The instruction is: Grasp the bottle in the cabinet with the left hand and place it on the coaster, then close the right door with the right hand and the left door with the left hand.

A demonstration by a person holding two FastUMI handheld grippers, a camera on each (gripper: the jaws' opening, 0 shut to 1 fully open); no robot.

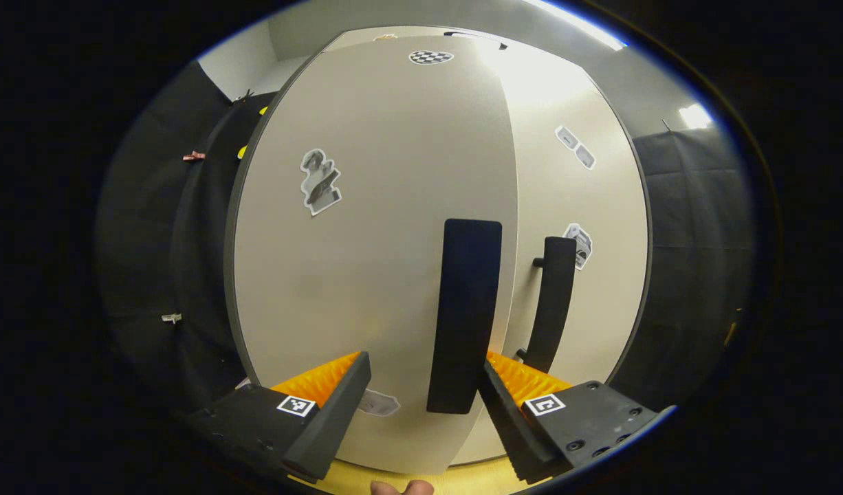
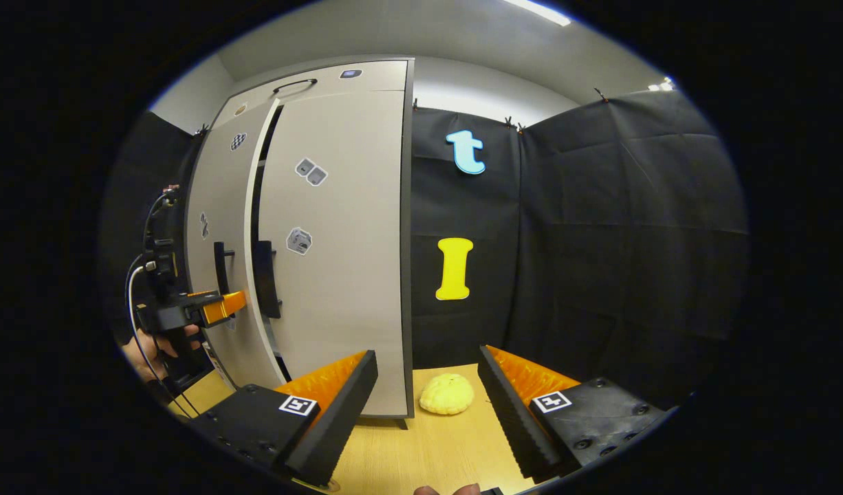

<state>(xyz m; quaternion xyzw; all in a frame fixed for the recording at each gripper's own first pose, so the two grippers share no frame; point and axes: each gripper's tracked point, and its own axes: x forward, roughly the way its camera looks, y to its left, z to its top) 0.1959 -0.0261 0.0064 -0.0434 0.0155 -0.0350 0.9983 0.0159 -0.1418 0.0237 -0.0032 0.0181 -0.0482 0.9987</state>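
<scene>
The pale cabinet's left door [image 1: 366, 261] stands very close in the left gripper view, its edge overlapping the right door [image 1: 579, 199]. My left gripper [image 1: 421, 405] is open, and the left door's dark upright handle [image 1: 466, 316] rises between its fingers; I cannot tell if they touch it. The right door's handle [image 1: 555, 302] is just beyond. In the right gripper view the left door [image 2: 219, 199] sits slightly ajar with a dark gap beside the right door [image 2: 339, 227], which lies flush with the cabinet side. My left gripper [image 2: 239, 302] is at the left handle. My right gripper [image 2: 425, 405] is open over the table with nothing between its fingers.
A yellow lumpy object [image 2: 447, 394] lies on the wooden table [image 2: 421, 447] beside the cabinet's right front corner. A hand [image 2: 146, 354] with cables holds the left gripper. Black cloth walls close in behind and to the right of the cabinet.
</scene>
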